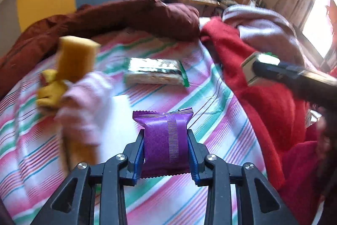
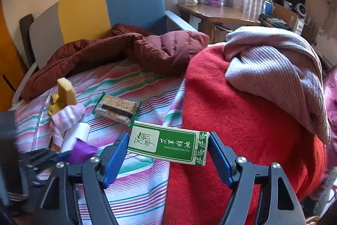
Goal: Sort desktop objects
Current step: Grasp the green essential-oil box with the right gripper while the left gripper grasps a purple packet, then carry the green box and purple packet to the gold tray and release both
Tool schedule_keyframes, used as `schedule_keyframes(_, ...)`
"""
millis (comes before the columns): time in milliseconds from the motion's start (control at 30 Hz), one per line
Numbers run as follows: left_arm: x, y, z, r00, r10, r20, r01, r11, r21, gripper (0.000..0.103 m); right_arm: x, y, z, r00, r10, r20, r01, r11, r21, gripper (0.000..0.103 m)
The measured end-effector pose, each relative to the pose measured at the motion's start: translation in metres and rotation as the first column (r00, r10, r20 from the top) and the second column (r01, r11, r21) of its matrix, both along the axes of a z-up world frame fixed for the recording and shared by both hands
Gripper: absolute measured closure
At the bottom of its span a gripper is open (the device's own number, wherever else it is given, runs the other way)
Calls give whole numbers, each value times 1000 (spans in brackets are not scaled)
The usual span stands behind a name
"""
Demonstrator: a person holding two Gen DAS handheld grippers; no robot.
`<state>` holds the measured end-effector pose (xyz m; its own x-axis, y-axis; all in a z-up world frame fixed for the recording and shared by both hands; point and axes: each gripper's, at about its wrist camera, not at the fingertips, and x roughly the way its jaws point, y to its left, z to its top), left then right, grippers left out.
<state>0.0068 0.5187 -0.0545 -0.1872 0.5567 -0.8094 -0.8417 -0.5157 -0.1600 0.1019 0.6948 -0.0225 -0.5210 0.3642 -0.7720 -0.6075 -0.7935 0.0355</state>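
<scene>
In the left wrist view my left gripper (image 1: 166,139) is shut on a purple snack packet (image 1: 165,132), its blue pads pressing both sides just above the striped bedsheet (image 1: 147,199). My right gripper (image 2: 168,138) is shut on a green and white essential oil box (image 2: 166,143), held crosswise above the seam between the sheet and a red blanket (image 2: 231,115). From the left wrist that box (image 1: 252,69) shows at the right, on the tip of the dark gripper. The purple packet (image 2: 83,150) appears blurred at the right wrist view's lower left.
A cracker pack in clear wrapper (image 1: 153,73) lies mid-sheet. A yellow sponge block (image 1: 73,58) with a pink striped cloth (image 1: 86,102) stands at the left. A maroon down jacket (image 1: 126,16) lines the far edge. A pink ribbed sweater (image 2: 273,69) tops the blanket.
</scene>
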Motion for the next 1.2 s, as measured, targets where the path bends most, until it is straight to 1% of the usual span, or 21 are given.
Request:
schedule_keyframes(133,-3,-39,24,997,59,-40,-57,997,46,68,-7,-20,3,999,51,8,-51,999,-4,28)
schedule_keyframes(267,-5,-80,42,989,129,-73,-123,989,76,68,-14,-48,7,994,110,-10,-110,994,-28,28)
schedule_keyframes(333,-6,-103,50,981,163,-102,-154,984,89,68,-18,-63,9,991,133,-24,-134,990,-39,28)
schedule_keyframes(533,-8,-165,67,954,261,-146,-245,962,116,68,-33,-115,18,971,223,-89,-230,970,-81,28)
schedule_keyframes(733,-12,-225,74,918,359,-170,-340,931,131,68,-57,-176,18,935,328,-132,-344,930,-126,28)
schedule_keyframes(833,-14,-256,76,895,408,-181,-388,912,136,68,-71,-212,16,910,385,-154,-407,901,-148,28)
schedule_keyframes(967,-19,-292,75,864,470,-179,-450,882,139,68,-86,-252,14,877,449,-173,-475,865,-162,28)
schedule_keyframes(1067,-22,-322,72,836,520,-174,-501,854,141,68,-97,-282,13,851,491,-184,-520,836,-175,28)
schedule_keyframes(1200,-24,-352,66,807,567,-167,-549,823,141,68,-106,-316,9,824,532,-195,-564,803,-192,28)
